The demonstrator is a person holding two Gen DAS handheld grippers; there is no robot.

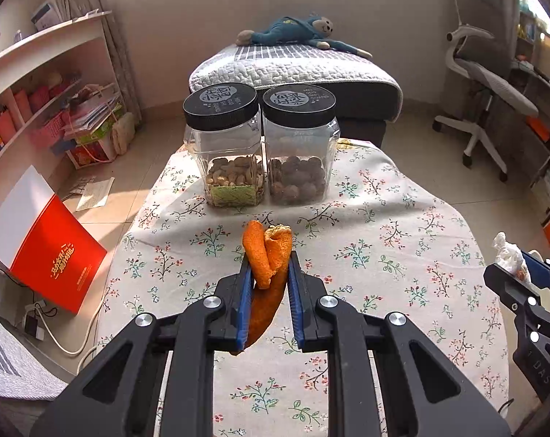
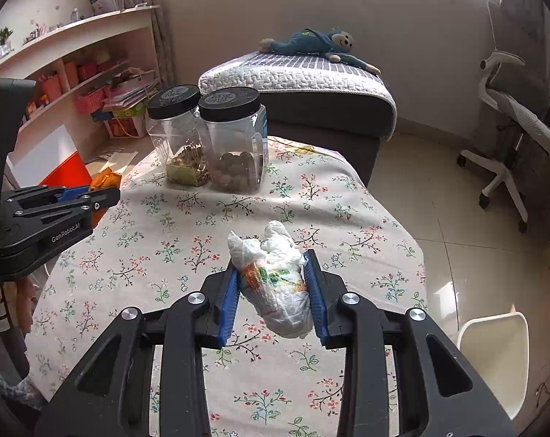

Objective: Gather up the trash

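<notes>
Orange peel (image 1: 268, 255) is pinched between the blue pads of the left gripper (image 1: 268, 258), held above the floral tablecloth (image 1: 384, 240) before two nut jars (image 1: 260, 145). From the right wrist, the right gripper (image 2: 271, 266) clamps a crumpled white wrapper (image 2: 275, 276) over the same cloth.

The left gripper (image 1: 269, 266) hung above the floral tablecloth (image 1: 384, 225), its blue-padded fingers (image 1: 245, 291) closed on an orange peel (image 1: 265, 255). The right gripper (image 2: 271, 276) hung over the same cloth, to the right of the left one, fingers (image 2: 316, 291) clamped on a crumpled white wrapper (image 2: 275, 273).
</notes>
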